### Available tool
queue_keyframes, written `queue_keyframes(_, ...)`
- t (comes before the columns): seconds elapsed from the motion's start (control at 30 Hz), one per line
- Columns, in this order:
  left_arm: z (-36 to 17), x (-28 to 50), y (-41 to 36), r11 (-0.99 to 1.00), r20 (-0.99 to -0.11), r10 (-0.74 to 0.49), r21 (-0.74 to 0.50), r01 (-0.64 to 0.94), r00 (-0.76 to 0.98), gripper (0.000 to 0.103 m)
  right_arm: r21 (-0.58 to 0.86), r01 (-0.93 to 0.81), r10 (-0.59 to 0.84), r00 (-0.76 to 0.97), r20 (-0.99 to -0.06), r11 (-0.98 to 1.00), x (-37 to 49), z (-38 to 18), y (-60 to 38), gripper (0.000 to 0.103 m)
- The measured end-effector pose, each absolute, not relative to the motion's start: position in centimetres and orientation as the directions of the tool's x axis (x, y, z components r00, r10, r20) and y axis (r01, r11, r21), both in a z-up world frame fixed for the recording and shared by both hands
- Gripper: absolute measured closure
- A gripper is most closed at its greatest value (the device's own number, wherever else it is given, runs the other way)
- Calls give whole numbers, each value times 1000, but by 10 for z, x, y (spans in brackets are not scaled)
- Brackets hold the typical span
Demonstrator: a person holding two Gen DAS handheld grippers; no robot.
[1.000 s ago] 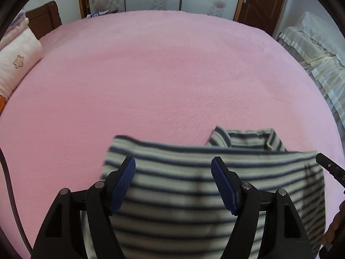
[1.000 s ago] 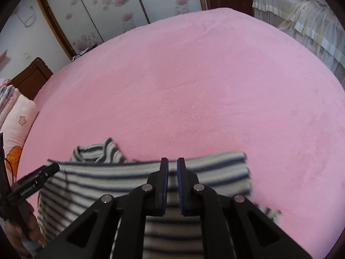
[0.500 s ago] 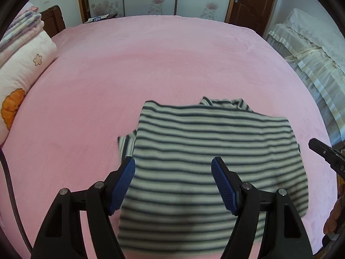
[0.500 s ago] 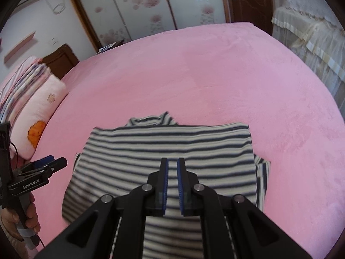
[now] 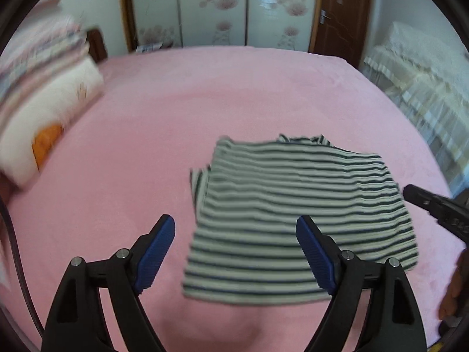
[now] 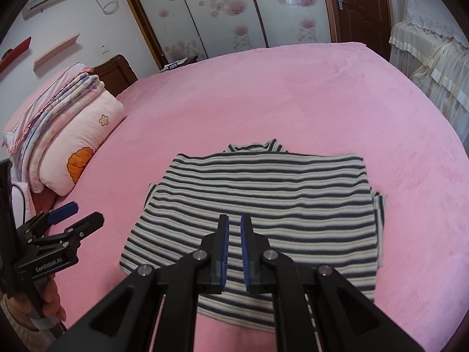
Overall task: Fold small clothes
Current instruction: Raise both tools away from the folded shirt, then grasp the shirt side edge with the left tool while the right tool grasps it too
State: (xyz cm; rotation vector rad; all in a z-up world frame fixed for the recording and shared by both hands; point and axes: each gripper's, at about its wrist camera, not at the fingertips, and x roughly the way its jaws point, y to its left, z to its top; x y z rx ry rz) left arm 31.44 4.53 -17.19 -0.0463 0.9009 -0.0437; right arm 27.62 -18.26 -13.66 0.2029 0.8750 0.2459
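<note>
A small striped top [image 5: 293, 205], cream with dark stripes, lies folded flat on the pink bed [image 5: 205, 94], collar at the far edge, sleeve edges peeking out at both sides. It also shows in the right wrist view [image 6: 263, 193]. My left gripper [image 5: 236, 252] is open and empty, raised above the top's near left edge. My right gripper [image 6: 234, 234] is nearly shut with a narrow gap and holds nothing, raised over the top's near part. The left gripper also shows in the right wrist view [image 6: 73, 215], and the right gripper's tip in the left wrist view [image 5: 433, 208].
A pink pillow with an orange print [image 6: 82, 135] and folded bedding [image 6: 55, 99] lie at the bed's left. A wardrobe with floral doors [image 6: 222, 11] and a brown door [image 6: 360, 6] stand behind. A lace-covered piece of furniture [image 6: 433, 58] stands at the right.
Both grippers have pulled back and up from the top. It now lies flat and folded, farther from the cameras. The left gripper has swung left.
</note>
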Motion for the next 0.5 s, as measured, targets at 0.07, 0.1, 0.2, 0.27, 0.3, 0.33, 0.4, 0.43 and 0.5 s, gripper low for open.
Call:
queue_keyframes(0.07,-191,305,56,991,-803,-104,-137,-11,587,19,274,-127,293,614,-733,953,275,-146,-180,97)
queue_keyframes(0.1,-200,300,59,988,-809,-111,-152,-24,577,19,273,-123,289,613,-735,954,274,-151,-178,97)
queue_keyframes(0.2,-227,285,69,985,-829,-108,-163,-52,549,19,265,-115,277,627,-728,957,269,-163,-175,97)
queue_keyframes(0.27,-241,276,74,982,-835,-116,-178,-65,537,19,247,-113,261,640,-722,962,267,-168,-172,97)
queue_keyframes(0.3,-248,272,76,979,-837,-125,-190,-69,533,19,242,-113,256,644,-720,964,266,-171,-171,97)
queue_keyframes(0.33,-254,268,79,976,-837,-135,-205,-75,530,19,242,-113,257,646,-719,964,265,-173,-171,97)
queue_keyframes(0.4,-265,263,83,970,-835,-146,-225,-88,530,19,248,-112,260,648,-716,962,264,-178,-170,97)
queue_keyframes(0.43,-270,260,86,965,-833,-159,-245,-96,531,19,255,-111,264,650,-713,961,264,-181,-170,97)
queue_keyframes(0.5,-282,258,90,952,-832,-184,-284,-117,523,19,264,-109,269,653,-708,958,263,-186,-169,97)
